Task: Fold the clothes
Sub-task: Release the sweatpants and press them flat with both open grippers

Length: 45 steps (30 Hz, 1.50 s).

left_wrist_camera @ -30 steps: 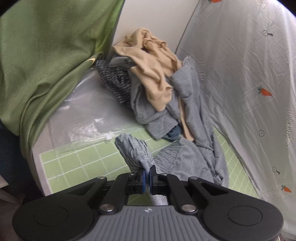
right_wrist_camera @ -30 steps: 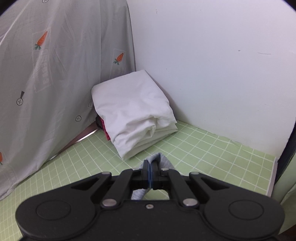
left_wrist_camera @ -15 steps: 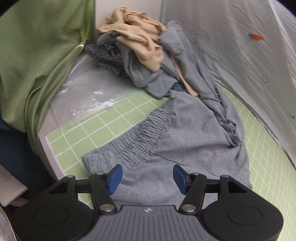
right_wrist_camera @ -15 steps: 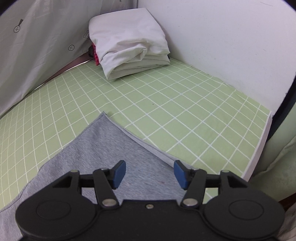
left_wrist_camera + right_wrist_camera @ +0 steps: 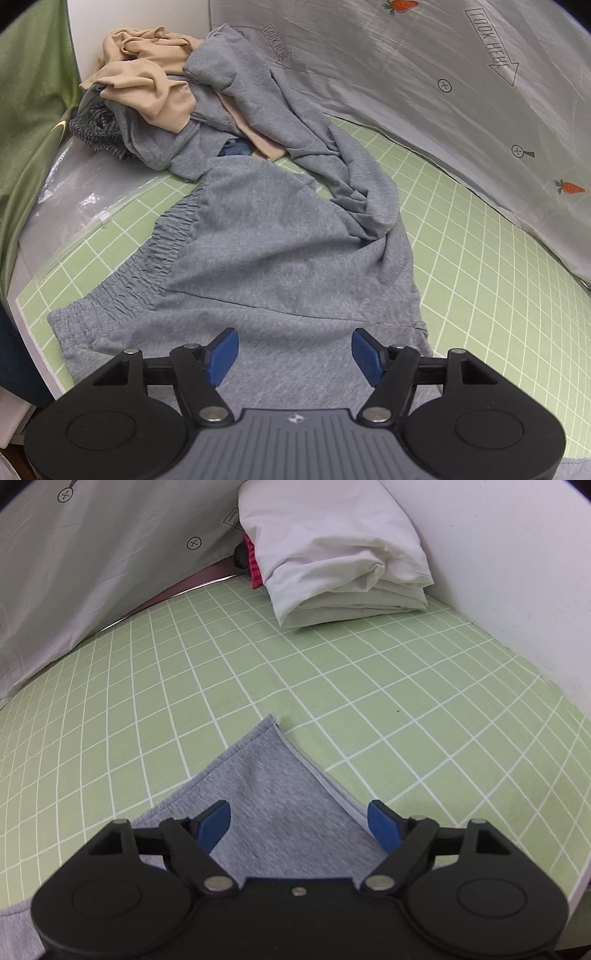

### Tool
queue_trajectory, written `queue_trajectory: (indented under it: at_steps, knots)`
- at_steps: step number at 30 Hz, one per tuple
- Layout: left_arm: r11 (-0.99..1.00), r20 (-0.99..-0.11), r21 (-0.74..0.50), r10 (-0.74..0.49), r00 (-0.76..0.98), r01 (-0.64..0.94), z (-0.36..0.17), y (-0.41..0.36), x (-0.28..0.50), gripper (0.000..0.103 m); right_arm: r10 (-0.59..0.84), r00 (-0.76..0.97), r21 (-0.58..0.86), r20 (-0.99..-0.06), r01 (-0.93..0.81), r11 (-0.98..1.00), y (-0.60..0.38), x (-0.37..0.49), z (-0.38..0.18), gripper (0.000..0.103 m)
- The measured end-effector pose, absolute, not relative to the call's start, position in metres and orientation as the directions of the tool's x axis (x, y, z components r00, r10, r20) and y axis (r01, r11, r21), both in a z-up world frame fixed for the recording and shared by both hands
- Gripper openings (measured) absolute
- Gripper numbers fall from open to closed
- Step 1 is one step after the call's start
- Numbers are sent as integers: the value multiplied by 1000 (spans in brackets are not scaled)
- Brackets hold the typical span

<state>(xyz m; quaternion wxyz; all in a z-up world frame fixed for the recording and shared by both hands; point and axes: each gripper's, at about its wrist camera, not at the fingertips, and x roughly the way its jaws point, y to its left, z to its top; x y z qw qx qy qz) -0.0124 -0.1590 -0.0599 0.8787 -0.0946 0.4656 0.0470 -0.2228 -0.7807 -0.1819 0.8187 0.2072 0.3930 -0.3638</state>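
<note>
Grey sweatpants (image 5: 273, 266) lie spread on the green grid mat (image 5: 480, 258), their gathered waistband (image 5: 147, 258) toward the left. My left gripper (image 5: 295, 356) is open and empty just above the grey cloth near the waist end. In the right wrist view a leg end of the sweatpants (image 5: 273, 775) lies flat with its hem corner pointing away. My right gripper (image 5: 301, 823) is open and empty over that leg end.
A pile of unfolded clothes (image 5: 155, 92), beige, grey and striped, sits at the back left. A folded white stack (image 5: 332, 550) rests in the far corner by the wall. A carrot-print sheet (image 5: 461, 92) hangs along the back. The mat's edge (image 5: 576, 867) is near right.
Both grippers were shut on the grey sweatpants and held them up. They have let go and opened wide, and the sweatpants now lie flat on the mat.
</note>
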Motion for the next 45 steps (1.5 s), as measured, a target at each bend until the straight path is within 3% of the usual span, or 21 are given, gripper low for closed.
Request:
queue_trajectory:
  at_steps: [3, 6, 7, 8, 9, 13, 22, 24, 26, 28, 30, 31, 33, 35, 45]
  knots:
    - [978, -834, -114, 1, 551, -174, -60, -180, -10, 71, -423, 426, 41, -800, 742, 670, -793, -215, -191, 81]
    - [981, -845, -92, 14, 534, -170, -63, -202, -5, 71, -421, 443, 19, -792, 707, 707, -798, -210, -195, 69]
    - [982, -849, -85, 17, 528, -168, -63, -209, -4, 71, -427, 455, 4, -781, 688, 726, -798, -210, -194, 53]
    - [983, -853, -79, 18, 521, -164, -63, -216, -3, 71, -432, 468, -11, -771, 668, 744, -798, -209, -193, 15]
    - [984, -857, -73, 20, 515, -160, -63, -223, -2, 71, -437, 463, -47, -771, 643, 764, -797, -206, -193, 2]
    - [991, -848, -46, 27, 529, -124, -56, -241, -5, 71, -493, 438, -184, -752, 580, 794, -797, -198, -194, 2]
    - [992, -832, -39, 33, 553, -118, -48, -246, -20, 71, -546, 393, -112, -740, 729, 675, -834, -221, -194, 2]
    - [991, -829, -45, 32, 559, -123, -47, -241, -28, 71, -552, 398, -105, -733, 736, 669, -830, -229, -190, 9]
    - [991, -827, -49, 32, 562, -127, -49, -237, -36, 72, -559, 408, -77, -721, 755, 651, -824, -240, -184, 41]
    - [990, -830, -52, 29, 556, -130, -51, -231, -44, 74, -563, 419, -61, -713, 763, 644, -814, -248, -179, 51]
    - [991, -836, -52, 24, 548, -123, -54, -225, -53, 76, -560, 429, -59, -709, 755, 653, -801, -253, -177, 64]
    - [992, -839, -52, 21, 543, -119, -55, -222, -58, 77, -558, 434, -59, -708, 750, 659, -794, -255, -177, 76]
    - [991, -844, -50, 24, 536, -122, -55, -212, -62, 78, -563, 446, -72, -696, 736, 673, -777, -259, -176, 85]
    - [991, -848, -48, 26, 529, -126, -55, -203, -67, 81, -556, 455, -83, -695, 718, 691, -761, -261, -177, 102]
    - [992, -858, -65, 1, 514, -111, -55, -157, -61, 88, -522, 521, -61, -676, 666, 743, -682, -251, -156, 103]
